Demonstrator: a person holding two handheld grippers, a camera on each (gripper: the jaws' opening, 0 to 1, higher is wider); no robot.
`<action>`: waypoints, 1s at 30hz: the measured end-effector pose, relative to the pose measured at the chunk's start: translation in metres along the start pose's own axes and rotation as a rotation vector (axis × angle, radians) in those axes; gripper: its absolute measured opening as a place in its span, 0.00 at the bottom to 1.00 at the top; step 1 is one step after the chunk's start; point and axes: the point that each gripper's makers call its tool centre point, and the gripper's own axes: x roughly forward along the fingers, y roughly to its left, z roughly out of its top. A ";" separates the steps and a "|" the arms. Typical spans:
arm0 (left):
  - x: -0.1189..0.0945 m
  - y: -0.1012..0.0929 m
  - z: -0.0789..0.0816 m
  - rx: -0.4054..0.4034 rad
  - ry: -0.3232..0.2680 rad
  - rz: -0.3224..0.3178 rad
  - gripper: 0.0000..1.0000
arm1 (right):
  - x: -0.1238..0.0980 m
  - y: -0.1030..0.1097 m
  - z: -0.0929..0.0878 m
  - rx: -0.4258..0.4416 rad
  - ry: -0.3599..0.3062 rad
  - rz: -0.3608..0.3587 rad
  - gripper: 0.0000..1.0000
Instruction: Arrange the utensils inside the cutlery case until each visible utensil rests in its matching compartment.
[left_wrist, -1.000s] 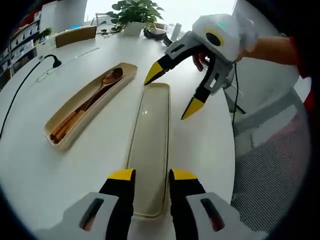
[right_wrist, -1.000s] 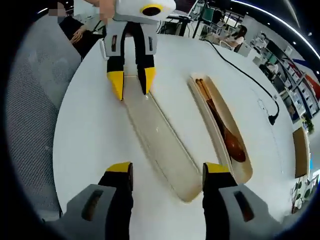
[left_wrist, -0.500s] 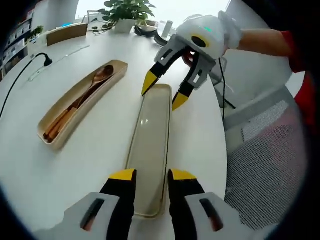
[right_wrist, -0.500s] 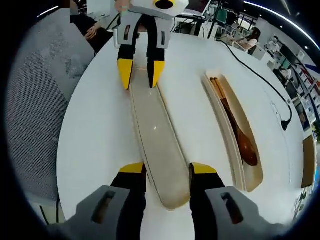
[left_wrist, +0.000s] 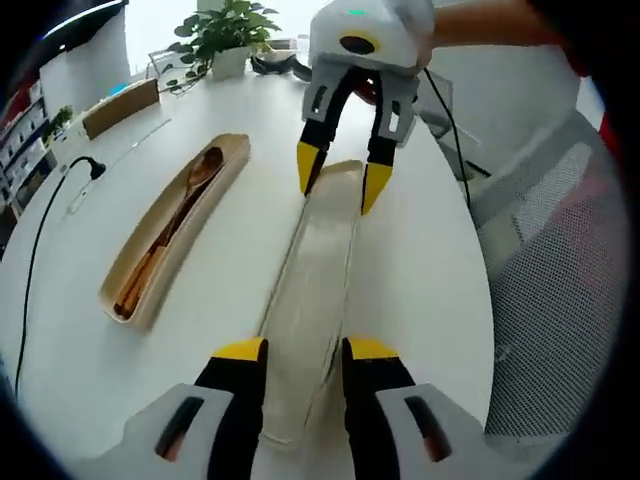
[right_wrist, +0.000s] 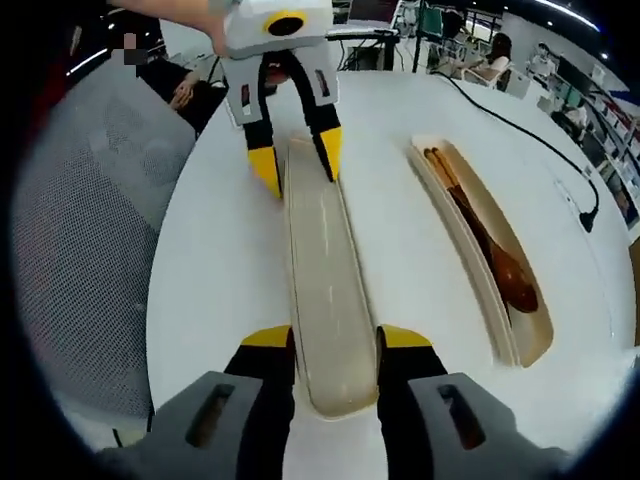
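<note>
Straddling opposite ends of the lid (left_wrist: 318, 270), left tool (left_wrist: 303, 351) and right tool (right_wrist: 335, 339) stand apart.

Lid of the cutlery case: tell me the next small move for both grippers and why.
Probably lift the lid together and carry it sideways over the open case. The left gripper straddles one end and the right gripper the other, while the wooden spoon and chopsticks already lie in the case, which is uncovered.

The long lid (left_wrist: 318, 270) lies between the two grippers, its ends filling the gaps of the left gripper (left_wrist: 303, 352) and right gripper (right_wrist: 335, 340). Bare white table (left_wrist: 235, 250) separates it from the open case (left_wrist: 175, 225), leaving room to pass. A mesh chair (left_wrist: 545, 290) crowds the table edge.
</note>
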 end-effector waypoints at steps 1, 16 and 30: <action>0.000 0.002 0.002 -0.042 -0.003 0.004 0.30 | 0.000 0.003 0.001 0.052 -0.015 0.017 0.29; 0.000 0.002 0.003 -0.136 0.025 -0.091 0.19 | -0.010 0.024 0.002 0.131 -0.077 0.065 0.11; -0.004 -0.007 -0.007 -0.011 0.079 -0.160 0.10 | -0.020 -0.001 -0.029 0.001 0.020 -0.063 0.07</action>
